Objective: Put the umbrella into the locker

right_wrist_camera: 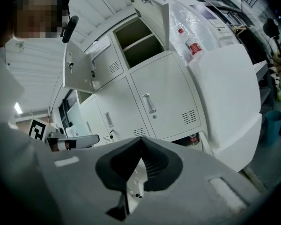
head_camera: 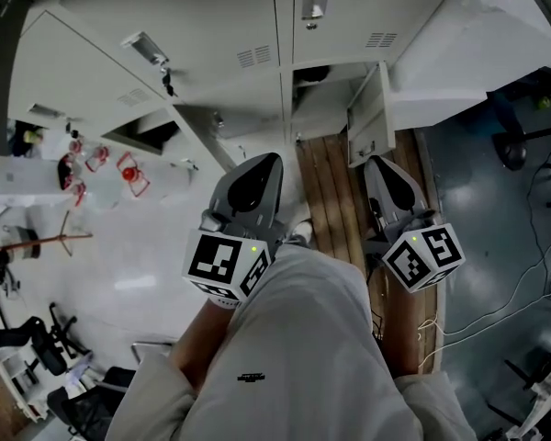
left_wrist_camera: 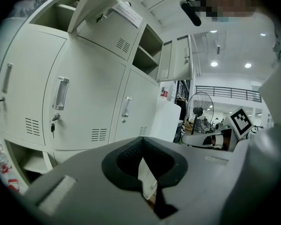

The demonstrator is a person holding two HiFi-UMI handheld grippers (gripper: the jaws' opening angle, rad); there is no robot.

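Umbrella: cannot be made out in any view.
Locker (head_camera: 323, 99): one compartment stands open ahead, its door (head_camera: 371, 118) swung out to the right.
Left gripper (head_camera: 264, 162): jaws closed together, nothing between them.
Right gripper (head_camera: 379, 163): jaws closed together, empty, near the open door.

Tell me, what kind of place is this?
Probably a workshop or lab's locker area: rows of grey metal lockers, a big standing fan, and bright ceiling lights over an open hall.
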